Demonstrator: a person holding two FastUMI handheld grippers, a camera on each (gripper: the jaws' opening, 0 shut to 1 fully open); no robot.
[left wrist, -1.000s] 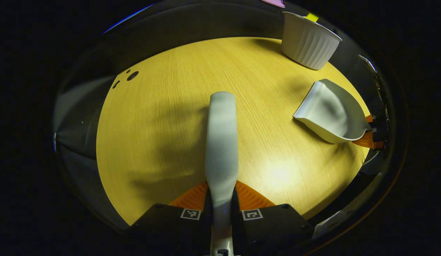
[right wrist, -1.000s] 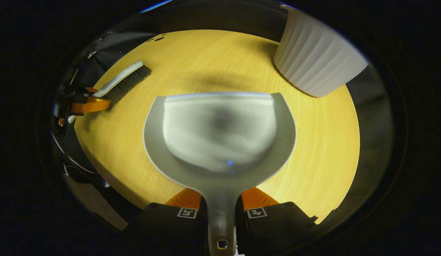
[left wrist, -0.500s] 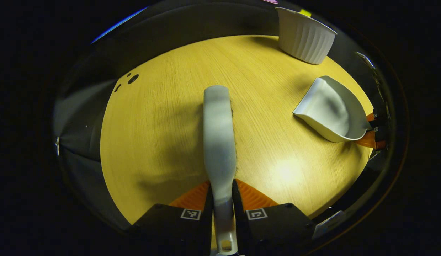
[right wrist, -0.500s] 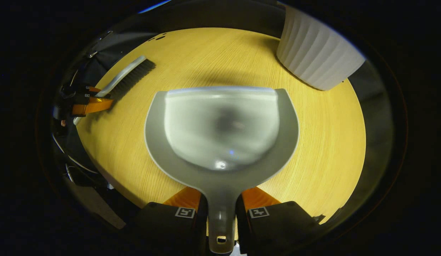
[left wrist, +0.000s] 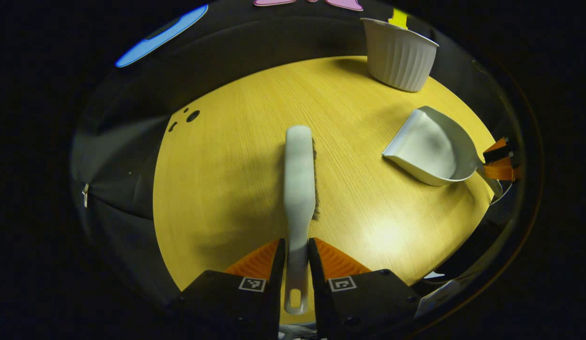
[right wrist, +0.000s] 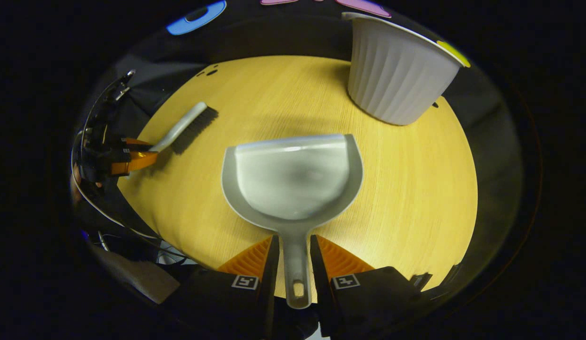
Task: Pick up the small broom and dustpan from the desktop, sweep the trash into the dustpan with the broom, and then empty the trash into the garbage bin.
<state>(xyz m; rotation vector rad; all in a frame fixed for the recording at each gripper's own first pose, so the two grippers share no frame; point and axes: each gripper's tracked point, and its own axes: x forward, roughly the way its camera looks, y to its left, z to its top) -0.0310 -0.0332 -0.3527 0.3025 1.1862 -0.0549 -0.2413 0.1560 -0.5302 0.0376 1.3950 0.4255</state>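
**Broom & dustpan both down on desk**

While I look along my left gripper (left wrist: pixel 293 257), its fingers flank the broom (left wrist: pixel 299 174) handle w/ gaps: released, broom lying on desktop (left wrist: pixel 217 179). Right gripper view: right gripper (right wrist: pixel 293 255) likewise loosened round dustpan (right wrist: pixel 293 182) handle; bin (right wrist: pixel 397 75) upright beyond.

Both tongs (left wrist: pixel 293 250) (right wrist: pixel 293 245) apparently parted, low, level.

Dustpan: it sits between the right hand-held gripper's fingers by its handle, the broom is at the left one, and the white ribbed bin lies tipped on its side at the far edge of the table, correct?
Not quite. The white ribbed bin stands upright, open end up, as the right gripper view shows. The rest holds: the dustpan has its handle between the right hand-held gripper fingers, and the broom is at the left hand-held gripper.
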